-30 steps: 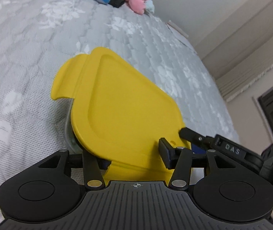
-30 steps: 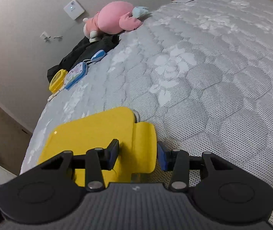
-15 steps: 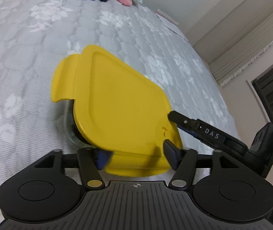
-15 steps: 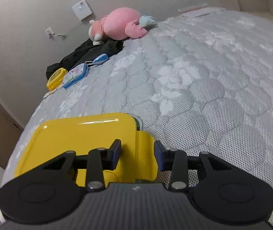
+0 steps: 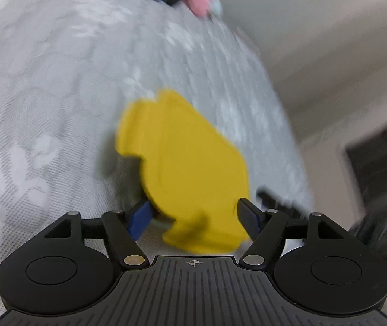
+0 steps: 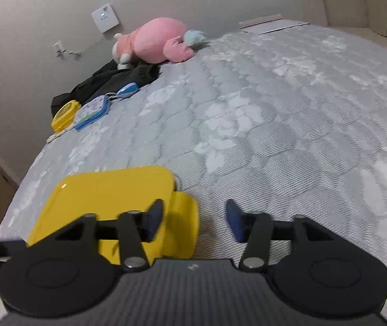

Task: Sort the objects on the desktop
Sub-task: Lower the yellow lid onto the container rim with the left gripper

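Observation:
A yellow-lidded clear container lies on the grey quilted mattress; it also shows in the right wrist view. My left gripper is open, its jaws wide on either side of the lid's near tab, holding nothing; this view is blurred. My right gripper is open and empty just off the lid's right tab, with its left finger over the tab. The right gripper's tip shows beyond the lid in the left wrist view.
At the mattress's far edge lie a pink plush toy, a black garment, a small blue object, a blue-rimmed case and a small yellow box. A paper sheet lies at the far corner.
Both grippers have opened wide and let go of the lid's tabs. The left gripper has pulled back and swung quickly; the right has drawn slightly right of the container.

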Action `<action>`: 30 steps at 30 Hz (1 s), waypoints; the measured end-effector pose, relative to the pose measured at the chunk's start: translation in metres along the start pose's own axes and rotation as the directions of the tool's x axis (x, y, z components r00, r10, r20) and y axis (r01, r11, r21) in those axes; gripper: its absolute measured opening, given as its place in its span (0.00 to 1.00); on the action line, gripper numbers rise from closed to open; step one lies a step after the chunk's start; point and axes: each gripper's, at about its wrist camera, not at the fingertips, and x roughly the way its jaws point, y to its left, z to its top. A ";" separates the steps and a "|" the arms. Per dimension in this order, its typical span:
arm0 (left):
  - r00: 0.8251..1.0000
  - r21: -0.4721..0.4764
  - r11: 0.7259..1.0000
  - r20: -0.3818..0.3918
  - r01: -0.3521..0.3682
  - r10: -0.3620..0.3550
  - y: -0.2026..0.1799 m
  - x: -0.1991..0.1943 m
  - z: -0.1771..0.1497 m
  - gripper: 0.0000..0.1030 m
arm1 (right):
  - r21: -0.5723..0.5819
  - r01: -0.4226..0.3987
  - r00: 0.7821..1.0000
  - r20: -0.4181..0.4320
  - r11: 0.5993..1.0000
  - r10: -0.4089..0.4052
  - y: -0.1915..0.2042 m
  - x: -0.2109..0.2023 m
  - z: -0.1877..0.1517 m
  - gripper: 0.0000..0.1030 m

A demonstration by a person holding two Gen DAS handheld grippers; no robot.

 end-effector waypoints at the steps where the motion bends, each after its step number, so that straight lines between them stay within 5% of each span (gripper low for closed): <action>1: 0.999 -0.044 0.999 0.046 0.003 -0.001 0.009 -0.006 0.005 0.81 | 0.004 0.005 1.000 0.001 1.000 -0.005 -0.001 -0.001 0.001 0.71; 5: 0.987 -0.119 0.993 0.154 -0.029 0.047 0.025 -0.004 0.018 0.80 | 0.075 -0.031 1.000 -0.001 0.997 0.031 -0.007 -0.004 0.001 0.74; 9: 0.991 -0.003 0.998 0.121 -0.058 0.058 0.004 0.028 0.021 0.72 | 0.179 -0.053 0.996 -0.058 0.982 0.064 -0.018 0.004 -0.001 0.74; 13: 0.984 0.051 0.984 0.063 -0.172 0.168 0.002 0.048 0.015 0.67 | 0.259 -0.064 0.986 -0.131 0.964 0.101 -0.029 0.021 -0.005 0.72; 16: 0.990 -0.032 0.989 0.017 -0.142 0.143 0.015 0.044 0.015 0.66 | 0.300 -0.147 0.971 -0.137 0.943 0.195 -0.027 0.030 -0.005 0.45; 21: 0.989 0.019 0.988 -0.002 -0.151 0.151 0.013 0.049 0.011 0.71 | 0.037 -0.078 0.996 -0.040 0.996 0.080 0.006 0.018 -0.004 0.35; 22: 0.989 0.045 0.988 -0.014 -0.145 0.146 0.010 0.053 0.010 0.70 | 0.019 -0.110 0.994 -0.011 0.994 0.110 0.009 0.014 -0.002 0.02; 24: 0.989 0.101 0.985 -0.025 -0.141 0.144 0.002 0.059 0.006 0.72 | -0.039 -0.131 0.990 0.042 0.991 0.132 0.019 0.005 0.002 0.04; 27: 0.989 0.089 0.986 -0.018 -0.142 0.144 0.005 0.051 0.010 0.69 | -0.110 -0.042 0.995 0.082 0.993 0.052 0.025 0.003 0.001 0.13; 30: 0.994 -0.036 0.995 0.066 -0.088 0.090 0.024 0.025 0.024 0.69 | 0.025 -0.053 0.997 0.057 0.998 0.051 0.002 0.003 0.003 0.41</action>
